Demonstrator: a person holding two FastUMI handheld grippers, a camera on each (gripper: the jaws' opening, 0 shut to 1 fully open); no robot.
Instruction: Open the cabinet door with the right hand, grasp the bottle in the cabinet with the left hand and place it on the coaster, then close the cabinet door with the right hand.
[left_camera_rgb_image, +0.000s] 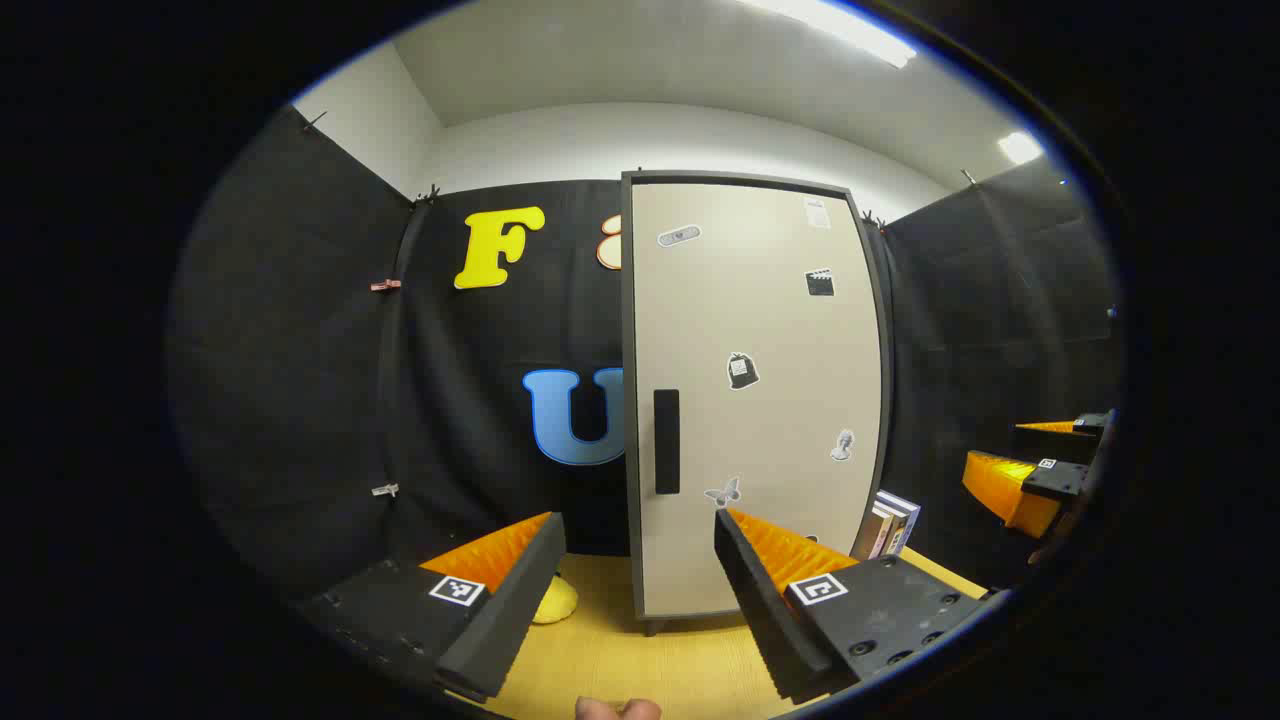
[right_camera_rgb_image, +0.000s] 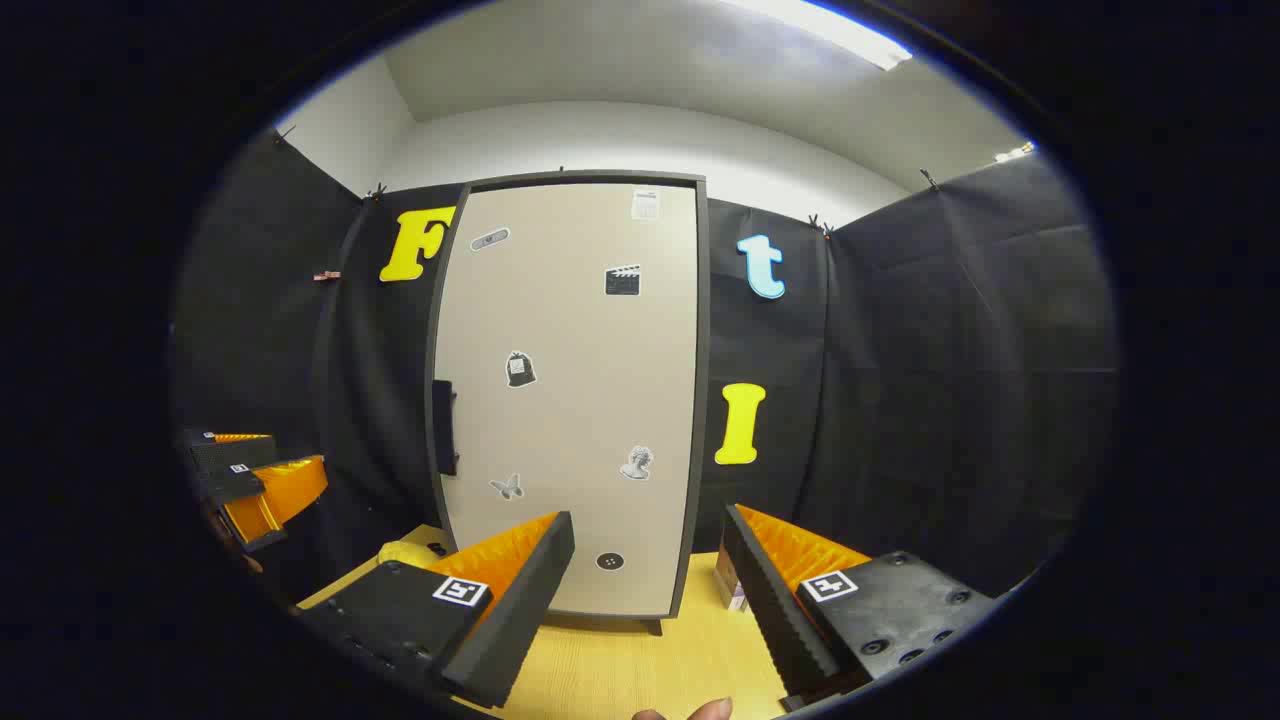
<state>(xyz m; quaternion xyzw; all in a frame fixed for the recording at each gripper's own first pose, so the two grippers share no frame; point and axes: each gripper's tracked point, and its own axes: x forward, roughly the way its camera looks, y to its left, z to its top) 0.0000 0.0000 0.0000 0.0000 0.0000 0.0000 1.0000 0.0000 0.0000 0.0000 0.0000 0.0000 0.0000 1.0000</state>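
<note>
A tall beige cabinet (left_camera_rgb_image: 755, 400) stands on the wooden table, its door shut, with a dark vertical handle (left_camera_rgb_image: 666, 441) on the left edge. In the right gripper view the cabinet (right_camera_rgb_image: 575, 400) fills the middle, its handle (right_camera_rgb_image: 444, 427) seen at the left side. My left gripper (left_camera_rgb_image: 635, 580) is open, held a short way in front of the handle with nothing between its fingers. My right gripper (right_camera_rgb_image: 645, 585) is open too, facing the lower door. Each gripper appears at the edge of the other's view: the right gripper (left_camera_rgb_image: 1030, 475) and the left gripper (right_camera_rgb_image: 255, 480).
A yellow object (left_camera_rgb_image: 555, 600) lies on the table left of the cabinet, seen also as a yellow object (right_camera_rgb_image: 405, 553). A few books (left_camera_rgb_image: 888, 525) stand to the cabinet's right. The light wooden table (left_camera_rgb_image: 650, 660) stretches in front. Black cloth walls close in the booth.
</note>
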